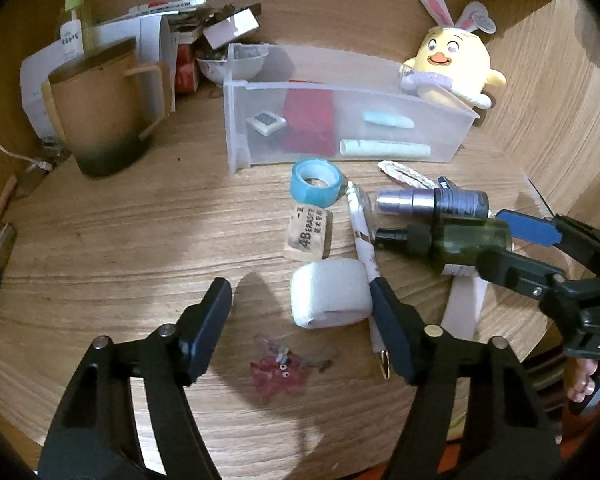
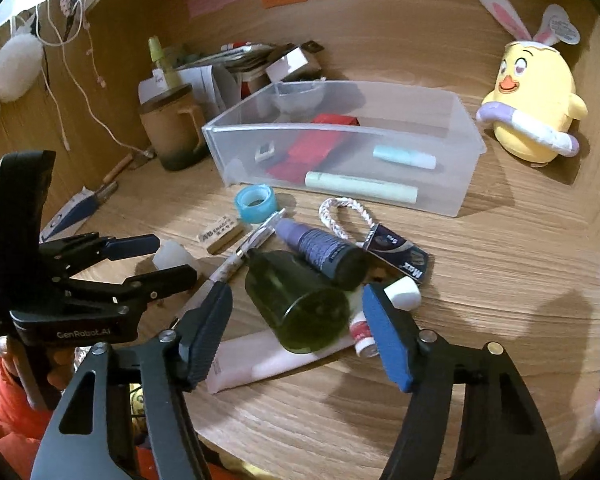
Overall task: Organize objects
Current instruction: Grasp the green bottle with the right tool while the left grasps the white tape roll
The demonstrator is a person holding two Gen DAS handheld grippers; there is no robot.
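Note:
Loose items lie in front of a translucent plastic bin (image 1: 240, 128) (image 2: 220, 148) on the wooden desk. My left gripper (image 1: 300, 286) is open; a white roll (image 1: 332, 292) lies between its fingers, against the right one and clear of the left. In the right wrist view that left gripper (image 2: 160, 260) shows at the left with the white roll (image 2: 172, 254) at its tips. My right gripper (image 2: 297, 294) straddles a dark green bottle (image 2: 296, 304) (image 1: 460, 240) lying on its side, with small gaps at both pads. Nearby lie a purple spray bottle (image 2: 320, 248), a white pen (image 1: 360, 232), an eraser (image 1: 308, 232) and blue tape (image 1: 316, 182).
A brown lidded mug (image 1: 100, 112) and a stack of boxes stand at the back left. A yellow chick plush (image 2: 532, 108) sits at the back right. A white tube (image 2: 260, 364) lies under the green bottle; a pink trinket (image 1: 280, 376) lies near the desk's front edge. The bin holds tubes and a red item.

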